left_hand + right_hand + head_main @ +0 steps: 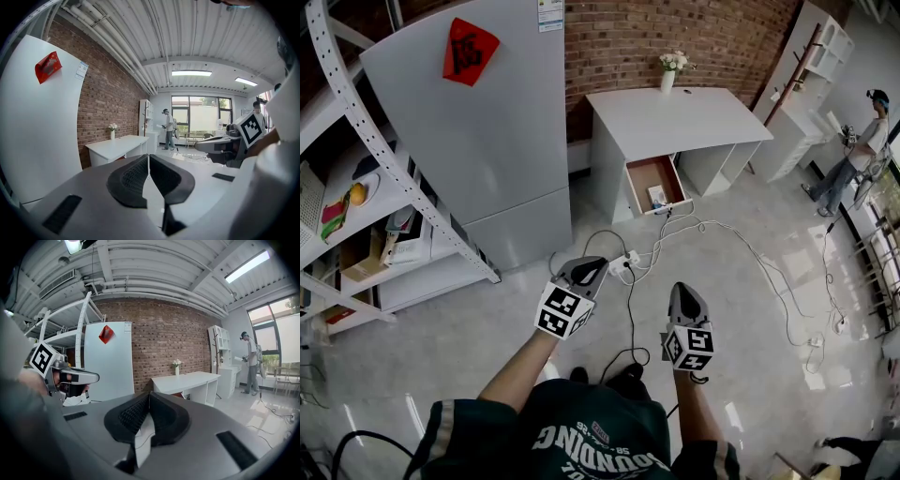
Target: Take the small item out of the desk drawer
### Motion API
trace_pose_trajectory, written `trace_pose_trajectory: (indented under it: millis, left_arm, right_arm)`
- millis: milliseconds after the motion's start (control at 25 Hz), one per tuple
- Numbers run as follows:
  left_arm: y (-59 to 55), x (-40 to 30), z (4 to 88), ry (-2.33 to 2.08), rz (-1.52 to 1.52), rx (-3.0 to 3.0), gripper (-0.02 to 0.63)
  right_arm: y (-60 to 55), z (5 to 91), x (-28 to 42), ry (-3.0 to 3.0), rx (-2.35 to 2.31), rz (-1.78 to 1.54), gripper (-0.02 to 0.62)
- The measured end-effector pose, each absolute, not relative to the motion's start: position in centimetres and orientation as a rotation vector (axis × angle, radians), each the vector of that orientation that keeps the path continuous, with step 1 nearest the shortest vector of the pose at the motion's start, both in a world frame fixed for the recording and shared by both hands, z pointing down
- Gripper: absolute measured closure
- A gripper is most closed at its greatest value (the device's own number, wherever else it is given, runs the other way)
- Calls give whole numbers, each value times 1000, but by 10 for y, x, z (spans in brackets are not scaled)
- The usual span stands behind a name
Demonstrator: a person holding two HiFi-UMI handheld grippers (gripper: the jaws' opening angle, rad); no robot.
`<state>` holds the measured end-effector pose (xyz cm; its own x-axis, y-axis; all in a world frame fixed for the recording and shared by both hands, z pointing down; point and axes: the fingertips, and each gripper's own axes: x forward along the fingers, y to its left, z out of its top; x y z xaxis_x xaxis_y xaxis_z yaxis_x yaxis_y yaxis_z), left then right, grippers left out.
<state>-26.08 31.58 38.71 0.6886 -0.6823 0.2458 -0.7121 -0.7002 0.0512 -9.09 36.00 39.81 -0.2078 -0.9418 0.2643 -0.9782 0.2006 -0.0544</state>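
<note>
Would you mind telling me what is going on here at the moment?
A person stands some way back from the white desk, holding a gripper in each hand. The left gripper and the right gripper are both shut and empty, pointing toward the desk. The drawer is already open, and a small item lies in it, not yet touched. A second person stands at the far right.

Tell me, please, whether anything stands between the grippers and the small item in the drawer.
Nothing covers the small item in the open drawer. Only cables and a power strip cross the floor between it and the left gripper and right gripper.
</note>
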Motion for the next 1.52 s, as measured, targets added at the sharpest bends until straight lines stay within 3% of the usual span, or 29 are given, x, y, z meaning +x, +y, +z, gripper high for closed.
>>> trace_pose_trajectory:
  millis: [1520]
  left_arm:
    - [258, -108, 390, -1223, 348, 2665, 581]
  right_arm:
    - [307, 410, 41, -2389, 1679, 371, 571]
